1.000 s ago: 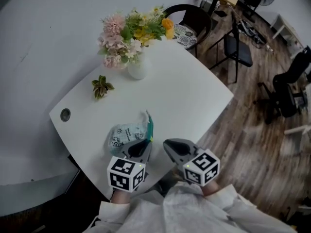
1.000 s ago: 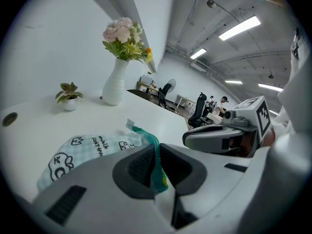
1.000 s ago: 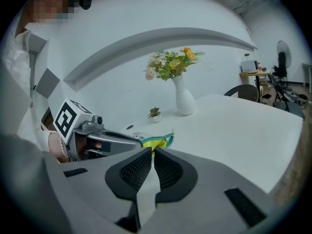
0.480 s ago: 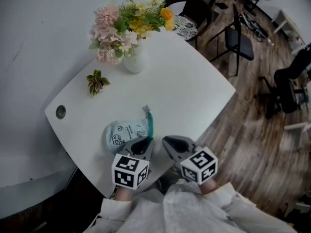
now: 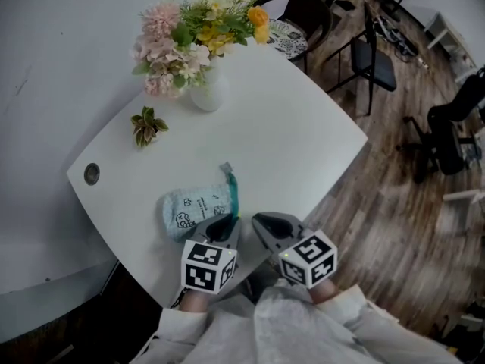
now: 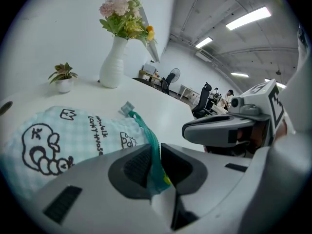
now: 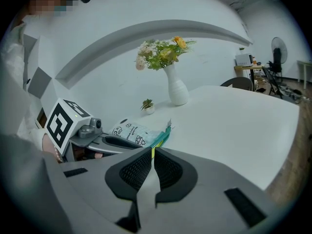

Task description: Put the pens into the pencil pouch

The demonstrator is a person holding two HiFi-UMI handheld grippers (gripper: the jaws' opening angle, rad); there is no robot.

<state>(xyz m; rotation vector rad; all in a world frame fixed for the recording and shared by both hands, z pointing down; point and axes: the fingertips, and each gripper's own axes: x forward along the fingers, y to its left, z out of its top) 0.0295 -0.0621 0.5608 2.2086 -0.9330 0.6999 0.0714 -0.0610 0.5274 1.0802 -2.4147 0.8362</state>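
Little is changing: left gripper [image 6: 152, 165] is still clamping the pouch [image 5: 189, 207] by its zipper [image 6: 144, 130]; right gripper [image 7: 152, 161] is idling closed alongside; pens unseen.

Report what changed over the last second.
Nothing was taken or let go; only the head view drifted slightly. The left claw stays shut on the teal zipper edge of the pouch, the right claw stays shut beside it; vase and small plant sit unmoved.

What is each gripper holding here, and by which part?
Left gripper clamps the pencil pouch by its teal zipper edge. Right gripper is shut, holding nothing.
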